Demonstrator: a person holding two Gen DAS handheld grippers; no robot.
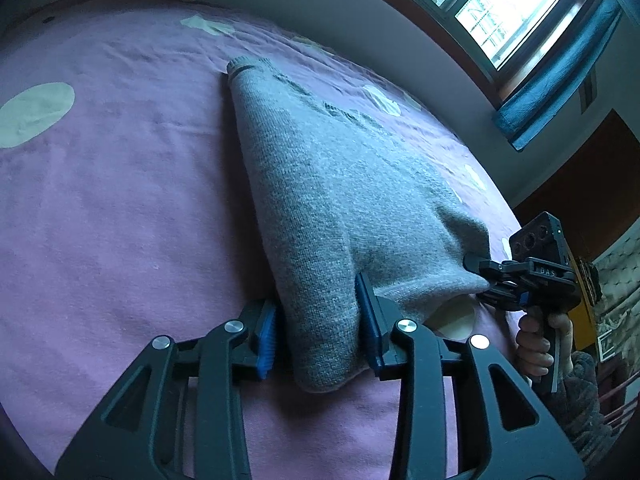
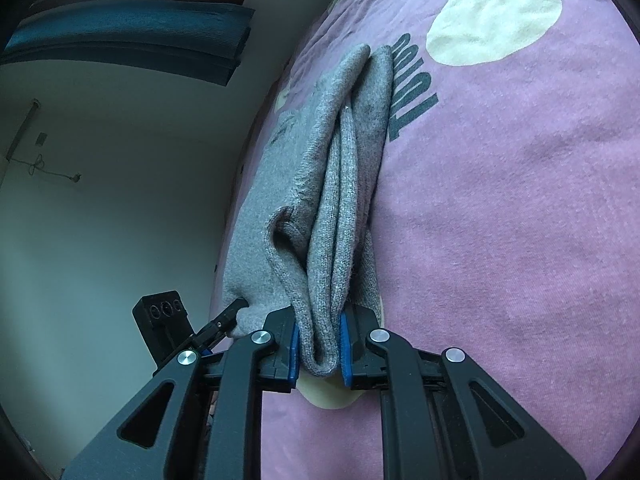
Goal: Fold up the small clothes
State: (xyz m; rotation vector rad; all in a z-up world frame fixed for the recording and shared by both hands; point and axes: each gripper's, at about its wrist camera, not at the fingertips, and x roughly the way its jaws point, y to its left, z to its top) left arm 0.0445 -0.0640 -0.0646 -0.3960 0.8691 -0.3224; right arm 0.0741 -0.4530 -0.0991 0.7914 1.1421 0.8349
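Where the left wrist view begins, the left gripper is seen with its blue-padded fingers set on either side of a hanging corner of a grey knitted sweater. The fingers are pressed against a thick bunch of the knit, so the corner is held between them rather than lying loose. Just to the right in the same view, the right gripper is clamped on the neighbouring corner of the same edge, and the hand around its handle is visible below it. Between the two held corners the hem is lifted off the bed, and a pale dot of the sheet shows beneath it. From the lifted edge the sweater slopes away and down onto the purple bedsheet, where its far end with a ribbed cuff or hem lies flat. Dark lettering is printed along the garment's far right side.

In the right wrist view, the right gripper is shown closed on several gathered folds of the sweater, whose layers run away from it in long pleats. The left gripper is seen at the left, closed on the other corner. Beyond, the folded layers rest on the bedsheet, which is patterned with large cream dots. Farther off, a white wall and a window with a blue blind are visible.
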